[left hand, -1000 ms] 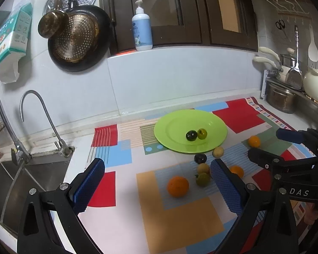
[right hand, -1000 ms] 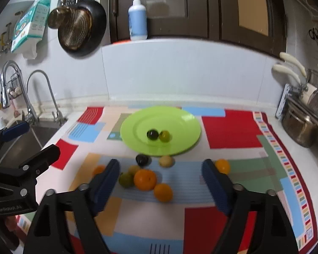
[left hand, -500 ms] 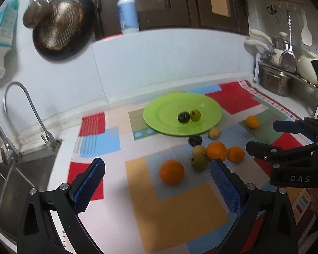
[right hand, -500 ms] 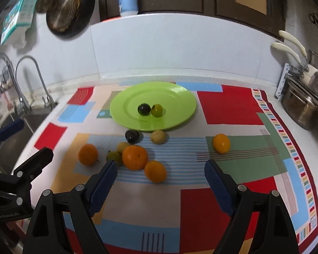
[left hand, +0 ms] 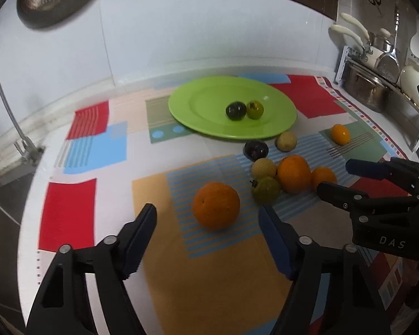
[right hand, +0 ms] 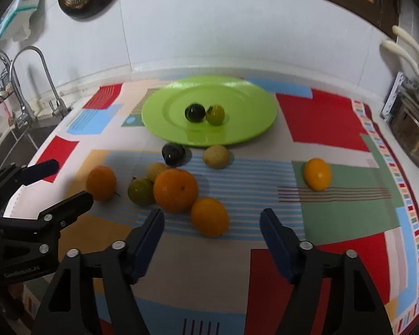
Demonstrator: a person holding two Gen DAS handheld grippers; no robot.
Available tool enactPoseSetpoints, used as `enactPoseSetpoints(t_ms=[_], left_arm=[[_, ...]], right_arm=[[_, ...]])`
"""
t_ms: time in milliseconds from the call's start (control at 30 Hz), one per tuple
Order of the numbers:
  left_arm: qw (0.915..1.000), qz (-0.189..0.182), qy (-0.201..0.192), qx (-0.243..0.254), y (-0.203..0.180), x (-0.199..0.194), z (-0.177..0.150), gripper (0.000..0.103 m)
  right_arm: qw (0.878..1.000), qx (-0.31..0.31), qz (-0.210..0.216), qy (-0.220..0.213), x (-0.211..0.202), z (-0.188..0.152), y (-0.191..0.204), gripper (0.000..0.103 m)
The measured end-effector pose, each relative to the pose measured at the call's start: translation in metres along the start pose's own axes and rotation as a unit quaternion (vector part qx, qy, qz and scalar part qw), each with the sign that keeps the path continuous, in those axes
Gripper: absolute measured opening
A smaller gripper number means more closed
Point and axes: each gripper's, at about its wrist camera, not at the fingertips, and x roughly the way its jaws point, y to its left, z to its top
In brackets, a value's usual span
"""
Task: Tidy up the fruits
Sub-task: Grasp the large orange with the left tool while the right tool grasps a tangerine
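Both grippers had dropped closer to the mat, jaws closing, nothing between them. Left gripper (left hand: 208,219) sat just short of a large orange (left hand: 216,205); right gripper (right hand: 212,222) just short of a smaller orange (right hand: 209,217). Beyond: green plate (right hand: 164,111). Only the right view showed the taps (right hand: 42,75).

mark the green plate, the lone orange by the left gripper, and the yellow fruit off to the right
green plate (left hand: 198,103): left wrist view, bare inner surface.
lone orange (left hand: 216,205): left wrist view, middle of its peel.
yellow fruit (right hand: 317,174): right wrist view, middle of its skin.
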Motion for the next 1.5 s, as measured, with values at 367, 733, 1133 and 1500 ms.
enactPoseSetpoints(t_ms=[367,733,1133,1500], left_arm=[[0.9994,-0.027,0.022,-0.007,0.000,0.021,0.004,0.049],[0.9995,-0.024,0.021,-0.003,-0.001,0.023,0.006,0.040],[0.9997,-0.026,-0.001,0.002,-0.009,-0.005,0.012,0.040],[0.9990,-0.016,-0.042,0.003,-0.016,-0.046,0.022,0.040]], right_arm=[[1.000,0.006,0.007,0.022,0.020,0.000,-0.006,0.047],[1.000,0.001,0.016,0.021,0.022,0.000,-0.003,0.034],[1.000,-0.002,0.023,-0.006,-0.001,0.003,0.000,0.034],[0.998,-0.013,0.032,-0.054,-0.040,0.009,0.007,0.034]])
